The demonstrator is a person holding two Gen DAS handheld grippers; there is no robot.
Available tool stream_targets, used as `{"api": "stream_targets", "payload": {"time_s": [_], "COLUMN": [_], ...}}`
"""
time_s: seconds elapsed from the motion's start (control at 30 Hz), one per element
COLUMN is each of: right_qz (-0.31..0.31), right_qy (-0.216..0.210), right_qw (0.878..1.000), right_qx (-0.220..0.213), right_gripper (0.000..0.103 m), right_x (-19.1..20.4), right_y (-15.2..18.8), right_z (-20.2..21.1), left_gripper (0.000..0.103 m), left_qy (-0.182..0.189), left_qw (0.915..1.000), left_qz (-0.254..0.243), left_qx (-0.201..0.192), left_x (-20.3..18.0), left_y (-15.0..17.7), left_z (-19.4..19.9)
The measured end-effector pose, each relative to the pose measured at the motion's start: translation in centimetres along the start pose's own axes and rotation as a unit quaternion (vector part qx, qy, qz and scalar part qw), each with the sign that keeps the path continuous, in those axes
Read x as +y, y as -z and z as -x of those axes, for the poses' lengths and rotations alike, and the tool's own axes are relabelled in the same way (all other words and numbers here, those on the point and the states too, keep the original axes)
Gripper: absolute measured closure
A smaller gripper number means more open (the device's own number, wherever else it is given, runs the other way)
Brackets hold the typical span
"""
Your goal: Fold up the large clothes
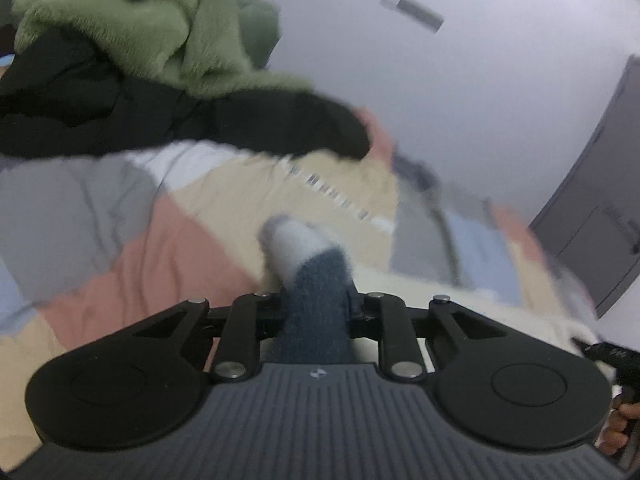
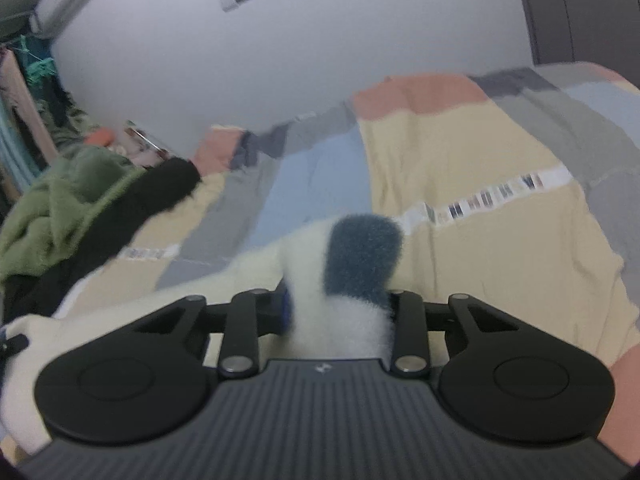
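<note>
1. The left gripper point(image 1: 316, 300) has its fingers drawn in close on a fuzzy knit garment in cream with dark blue-grey patches point(image 1: 312, 300); a blue-and-white fold of it fills the gap and sticks out ahead of the tips.
2. The right gripper point(image 2: 338, 304) has its fingers clamped a little wider on another part of the same garment point(image 2: 352, 264), a cream and blue bunch wedged between them.
3. The garment lies on a bed under a patchwork cover of tan, pink, grey and pale blue blocks point(image 2: 480, 240); in the right wrist view its cream body trails off to the lower left.
4. Open room: the cover ahead of both grippers is bare and wide, reaching to the far bed edge by a plain pale wall point(image 2: 280, 60).
5. Crowded side: one heap, a shaggy green fleece point(image 1: 132, 28) lying on a black garment point(image 1: 100, 120), fills the left of the bed; the black sleeve reaches out across the cover.
6. A grey cabinet point(image 1: 600, 208) stands past the bed's right edge in the left wrist view.
7. Count: two grippers, one held garment, two heaped garments, one printed barcode-like strip point(image 2: 500, 192) across the cover.
</note>
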State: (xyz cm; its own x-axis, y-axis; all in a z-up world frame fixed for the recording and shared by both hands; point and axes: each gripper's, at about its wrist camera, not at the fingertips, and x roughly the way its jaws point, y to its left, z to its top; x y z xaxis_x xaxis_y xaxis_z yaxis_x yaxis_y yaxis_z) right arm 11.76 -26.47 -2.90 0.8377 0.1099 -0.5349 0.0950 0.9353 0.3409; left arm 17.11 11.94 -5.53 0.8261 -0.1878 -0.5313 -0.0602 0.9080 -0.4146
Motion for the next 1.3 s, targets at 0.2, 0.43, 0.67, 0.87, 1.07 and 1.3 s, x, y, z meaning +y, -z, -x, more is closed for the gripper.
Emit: {"api": "stream_targets", "payload": {"time_s": [0.2, 0.43, 0.67, 0.87, 1.07, 1.3], "right_qz": [-0.017, 0.002, 0.013, 0.038, -0.005, -0.063], "right_qy": [0.014, 0.074, 0.073, 0.019, -0.010, -0.022], "right_qw": [1.000, 0.997, 0.996, 0.998, 1.000, 0.996], "right_qx": [0.009, 0.003, -0.043, -0.052, 0.010, 0.057], "right_gripper": [0.049, 0.037, 0.036, 0.036, 0.036, 0.036], "right_x": [-0.2, 1.7, 4.8, 7.4, 7.3, 6.5], "right_y": [0.6, 1.2, 3.3, 5.3, 7.1, 8.0], "right_z": [0.0, 4.1, 9.4, 11.7, 10.4, 7.8], "left_gripper": [0.061, 0.040, 0.039, 0.035, 0.022, 0.017], "left_qy": [0.003, 0.012, 0.054, 0.098, 0.101, 0.114], "left_qw": [0.9999, 0.9952, 0.9954, 0.9880, 0.9726, 0.9174], "left_qz": [0.004, 0.092, 0.078, 0.093, 0.159, 0.347], "left_qx": [0.016, -0.031, -0.009, 0.073, 0.136, 0.159], "left_x": [0.1, 0.4, -2.6, -5.7, -5.1, 0.7], "left_y": [-0.2, -0.1, 3.7, 7.6, 9.9, 11.5], "left_z": [0.7, 6.6, 11.4, 10.4, 7.4, 3.6]}}
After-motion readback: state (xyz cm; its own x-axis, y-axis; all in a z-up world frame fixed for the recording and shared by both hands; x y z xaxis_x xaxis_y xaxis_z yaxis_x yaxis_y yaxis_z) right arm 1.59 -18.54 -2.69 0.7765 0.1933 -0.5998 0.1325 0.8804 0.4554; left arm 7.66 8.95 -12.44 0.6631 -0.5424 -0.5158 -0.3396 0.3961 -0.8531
